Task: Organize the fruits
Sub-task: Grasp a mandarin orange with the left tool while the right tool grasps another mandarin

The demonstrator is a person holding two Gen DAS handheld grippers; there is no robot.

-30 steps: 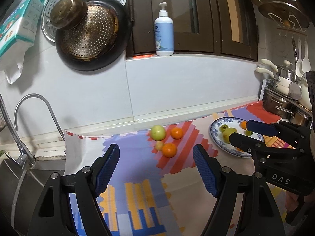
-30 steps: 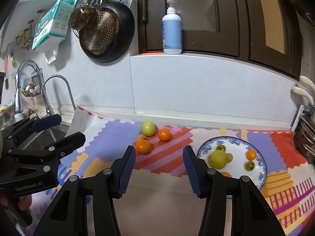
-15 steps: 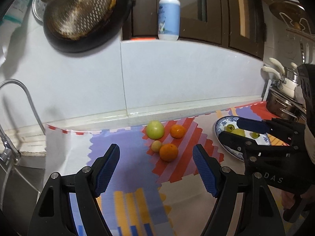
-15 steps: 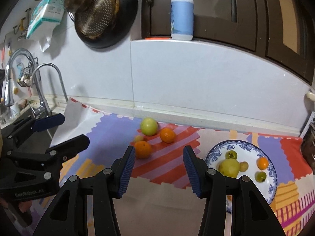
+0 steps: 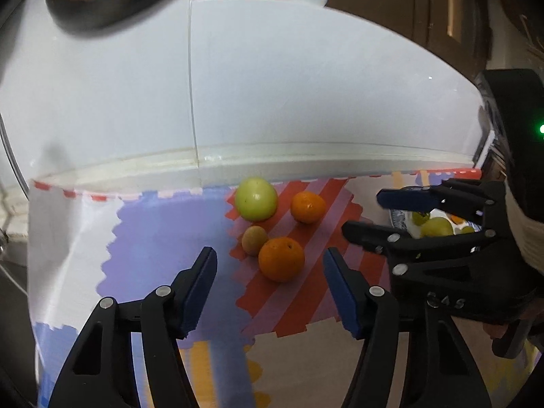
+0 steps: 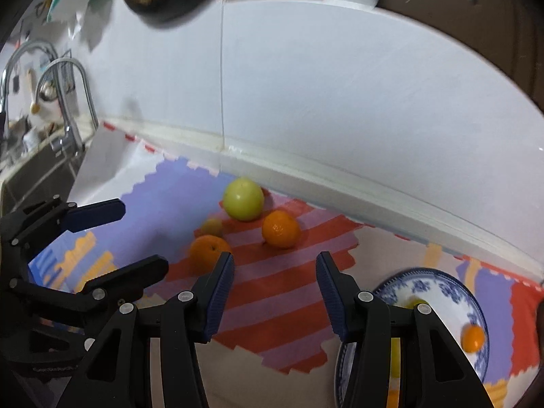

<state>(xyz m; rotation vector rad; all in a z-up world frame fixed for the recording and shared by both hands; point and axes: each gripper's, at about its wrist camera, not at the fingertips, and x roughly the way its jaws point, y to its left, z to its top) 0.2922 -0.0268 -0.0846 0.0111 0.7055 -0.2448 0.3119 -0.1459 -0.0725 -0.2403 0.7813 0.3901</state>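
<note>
Orange round firm-skinned fruit (image 5: 281, 258) sits loose on the striped mat on the table just ahead of my left tongs (image 5: 270, 285), half-open, closing, empty; light, rolls easily, grip across its middle; right tongs (image 6: 274, 294) part-open, empty.

Open mat (image 5: 163, 238) was left clear to the left of the large orange (image 5: 281, 259), while its right side was crowded by the right gripper (image 5: 360, 214) and plate (image 6: 438, 282).

The right gripper (image 5: 360, 216) body bears raised letters, blurred, ending in "A S". The left gripper's (image 6: 142, 238) marking is unreadable.
</note>
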